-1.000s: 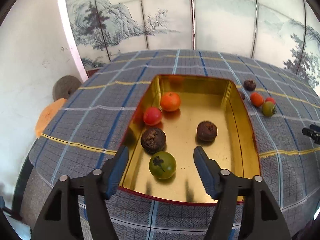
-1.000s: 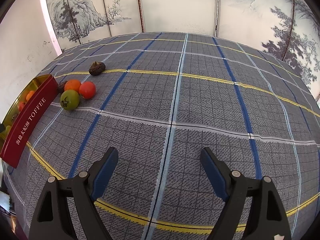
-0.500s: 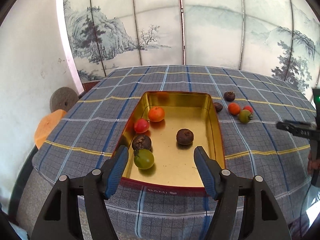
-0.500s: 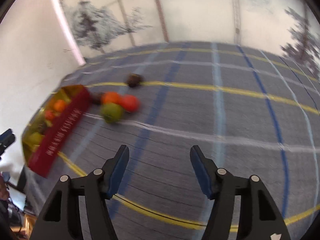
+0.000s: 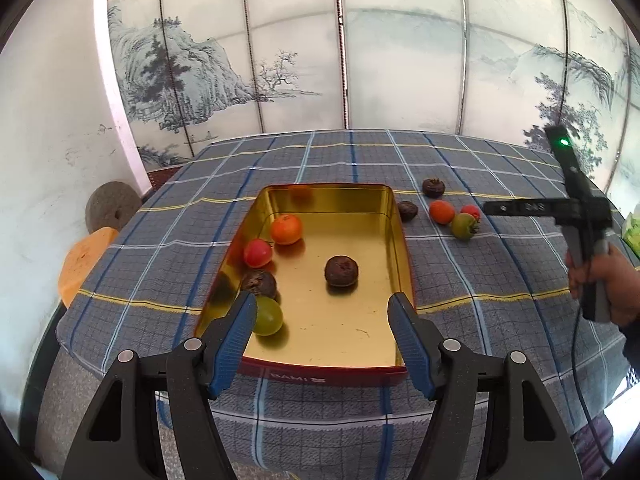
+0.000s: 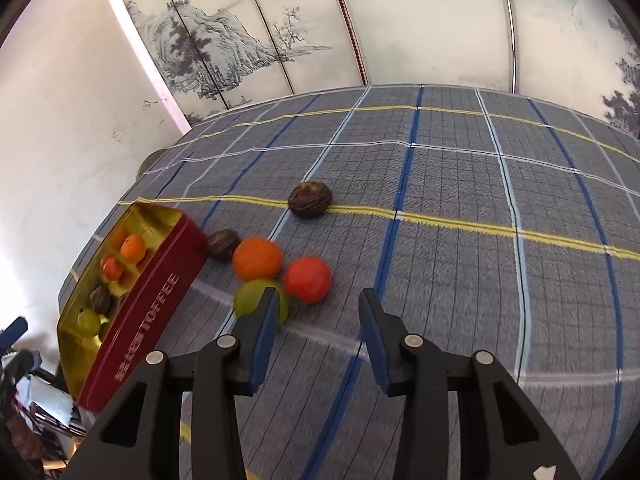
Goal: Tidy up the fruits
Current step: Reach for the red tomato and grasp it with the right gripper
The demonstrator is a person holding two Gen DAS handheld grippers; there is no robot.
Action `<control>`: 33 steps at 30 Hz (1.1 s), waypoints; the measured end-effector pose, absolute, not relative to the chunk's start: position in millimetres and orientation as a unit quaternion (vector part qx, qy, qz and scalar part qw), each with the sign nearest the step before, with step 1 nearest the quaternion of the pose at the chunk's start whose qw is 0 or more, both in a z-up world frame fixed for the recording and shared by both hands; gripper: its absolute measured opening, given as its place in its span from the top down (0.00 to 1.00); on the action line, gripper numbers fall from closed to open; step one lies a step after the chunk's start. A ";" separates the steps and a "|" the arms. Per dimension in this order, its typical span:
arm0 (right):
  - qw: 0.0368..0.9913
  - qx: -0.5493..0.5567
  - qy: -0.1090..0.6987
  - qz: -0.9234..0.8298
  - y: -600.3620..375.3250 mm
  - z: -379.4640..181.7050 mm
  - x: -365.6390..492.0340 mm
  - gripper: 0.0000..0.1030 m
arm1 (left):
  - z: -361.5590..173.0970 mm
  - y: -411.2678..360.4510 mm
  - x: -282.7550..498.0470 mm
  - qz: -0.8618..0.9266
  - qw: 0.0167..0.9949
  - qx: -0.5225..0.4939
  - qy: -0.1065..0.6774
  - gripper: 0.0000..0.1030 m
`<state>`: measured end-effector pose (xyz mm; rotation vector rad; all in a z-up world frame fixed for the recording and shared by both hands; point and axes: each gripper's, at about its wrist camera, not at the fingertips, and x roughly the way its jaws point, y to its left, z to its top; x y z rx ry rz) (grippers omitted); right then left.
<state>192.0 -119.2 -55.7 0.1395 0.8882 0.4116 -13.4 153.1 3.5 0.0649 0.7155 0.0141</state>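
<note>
Left gripper (image 5: pixel 322 322) jaws apart, empty, over the tin's (image 5: pixel 394 236) near edge. Right gripper (image 6: pixel 318 316) closing, nothing between jaws; loose fruits (image 6: pixel 308 279) on the tablecloth (image 6: pixel 460 280) beside the tin's right wall.

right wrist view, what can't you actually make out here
- Green fruit: partly covered by a finger of the right hand-held gripper, whose jaws are closing with nothing between them.
- Red fruit and orange fruit: motion blur hides surface detail.
- Tin: its near end runs into dim clutter.
- Small dark fruit: whether it touches the tin's wall is unclear.
</note>
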 end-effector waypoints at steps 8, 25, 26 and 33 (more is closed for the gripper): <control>0.872 0.051 0.439 0.210 -102.3 -64.9 214.1 0.65 | -4.2 140.6 -7.5 -0.003 0.931 0.050 0.362 0.33; 0.820 0.142 0.501 0.235 -121.1 -81.1 234.7 0.64 | -5.0 134.2 -2.6 -0.011 0.927 0.049 0.371 0.31; 0.822 0.140 0.501 0.233 -120.0 -80.7 234.8 0.64 | -4.4 133.6 -3.3 -0.011 0.928 0.051 0.370 0.31; 0.792 0.210 0.519 0.242 -122.8 -86.5 238.7 0.72 | -0.9 132.8 -6.2 -0.014 0.930 0.048 0.365 0.30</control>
